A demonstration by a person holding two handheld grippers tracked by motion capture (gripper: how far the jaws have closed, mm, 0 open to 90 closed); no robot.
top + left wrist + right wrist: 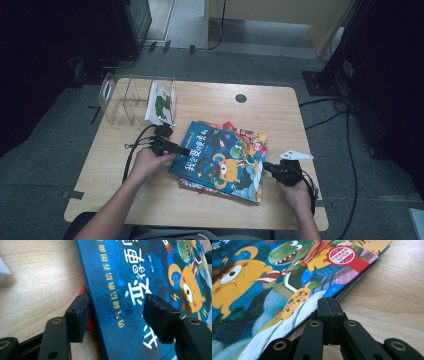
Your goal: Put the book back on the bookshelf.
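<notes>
While the left tongs (pixel 116 315) straddle the thin, stiff, glossy blue book's (pixel 220 160) spine edge unclamped, the right tongs (pixel 329 312) rest closed beside its opposite edge.

Clear rack (pixel 122 97) blocks the table's (pixel 280 107) far-left corner.

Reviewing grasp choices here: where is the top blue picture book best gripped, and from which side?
Grip the blue picture book at its spine edge, from the left, where the left gripper straddles that edge, one jaw under, one over. The cover is flat and thin, and this edge overhangs the books beneath, leaving room underneath.
</notes>
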